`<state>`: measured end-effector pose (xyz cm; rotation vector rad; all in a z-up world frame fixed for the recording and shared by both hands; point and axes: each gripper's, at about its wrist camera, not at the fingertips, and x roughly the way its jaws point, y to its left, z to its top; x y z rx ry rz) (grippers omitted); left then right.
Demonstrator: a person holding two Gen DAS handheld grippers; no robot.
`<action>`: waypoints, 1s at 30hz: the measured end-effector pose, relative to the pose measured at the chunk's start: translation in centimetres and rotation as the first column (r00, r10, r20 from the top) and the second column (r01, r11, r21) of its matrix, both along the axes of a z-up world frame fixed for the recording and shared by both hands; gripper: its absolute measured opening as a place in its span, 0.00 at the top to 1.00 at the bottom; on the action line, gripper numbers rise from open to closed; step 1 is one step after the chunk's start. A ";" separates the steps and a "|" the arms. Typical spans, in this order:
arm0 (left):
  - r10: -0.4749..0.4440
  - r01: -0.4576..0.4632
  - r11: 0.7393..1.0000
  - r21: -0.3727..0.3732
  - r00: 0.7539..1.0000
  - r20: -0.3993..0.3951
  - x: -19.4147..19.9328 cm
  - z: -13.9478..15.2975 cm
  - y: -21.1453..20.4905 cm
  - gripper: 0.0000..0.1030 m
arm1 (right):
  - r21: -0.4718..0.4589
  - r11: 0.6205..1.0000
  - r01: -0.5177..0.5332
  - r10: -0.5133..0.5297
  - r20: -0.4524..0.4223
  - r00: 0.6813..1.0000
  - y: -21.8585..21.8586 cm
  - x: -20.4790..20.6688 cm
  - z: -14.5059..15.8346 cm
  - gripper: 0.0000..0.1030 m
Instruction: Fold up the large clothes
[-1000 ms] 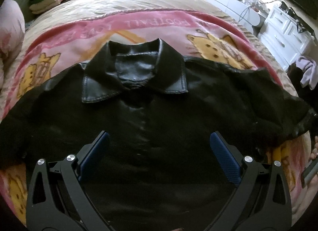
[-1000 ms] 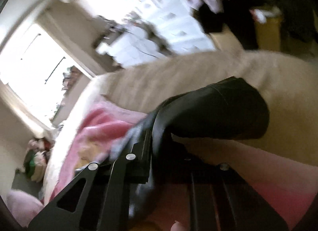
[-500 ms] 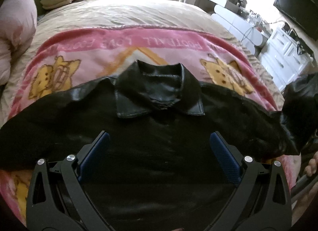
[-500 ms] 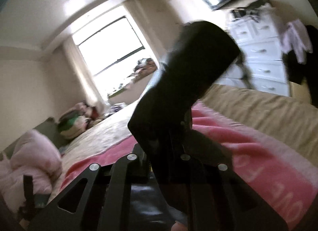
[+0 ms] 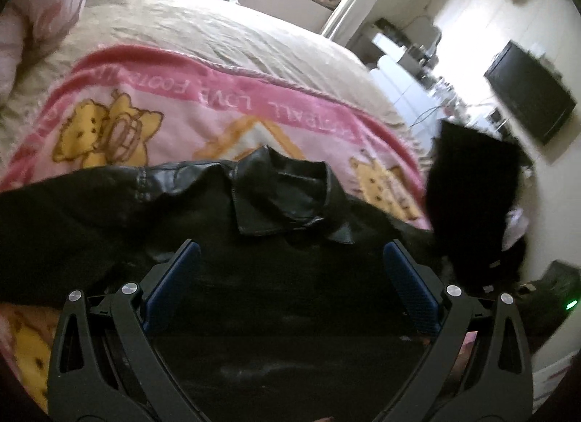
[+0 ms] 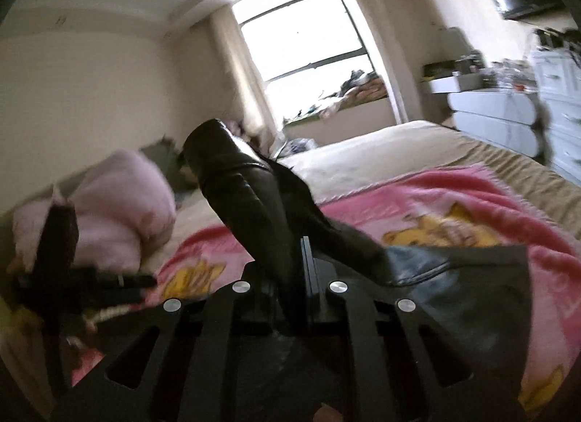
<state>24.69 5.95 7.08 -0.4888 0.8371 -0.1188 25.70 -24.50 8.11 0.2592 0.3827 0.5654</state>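
A black leather jacket point(image 5: 254, 276) lies face up on the pink bear-print blanket point(image 5: 218, 120), its collar point(image 5: 283, 193) pointing away from me. My left gripper point(image 5: 290, 273) hovers over the jacket's chest, open, with nothing between its blue pads point(image 5: 181, 269). At the right of that view the jacket's sleeve point(image 5: 472, 200) is lifted off the bed. In the right wrist view my right gripper point(image 6: 303, 273) is shut on that sleeve point(image 6: 247, 200), whose cuff end sticks up and left above the closed fingers.
The bed point(image 5: 225, 33) carries a pink pillow point(image 6: 120, 211) at its far left. White drawers point(image 6: 508, 120) and a wall TV point(image 5: 526, 98) stand to the right, a window point(image 6: 308, 37) behind. A blurred dark hand-held device point(image 6: 61, 258) shows at the left.
The right gripper has swung the sleeve up off the bed's edge and round toward the jacket's body. The left gripper has drawn back and risen, staying open.
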 end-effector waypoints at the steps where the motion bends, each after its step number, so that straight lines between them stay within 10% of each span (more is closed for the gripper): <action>1: -0.009 0.009 1.000 -0.026 1.000 0.010 -0.2 0.1 0.4 0.08 | -0.022 1.000 -0.018 0.018 0.001 1.000 1.1 -0.2 -0.2 0.90; 8: -0.037 0.061 0.967 -0.249 0.994 0.101 -1.9 0.6 3.3 0.08 | -0.083 0.989 -0.121 0.122 0.006 0.992 5.7 -1.4 -1.8 0.90; 30: -0.030 0.040 0.924 -0.379 0.999 0.031 -5.3 -5.9 7.8 0.08 | -0.416 0.869 -0.267 0.236 -0.125 0.964 15.9 -4.7 -10.3 0.81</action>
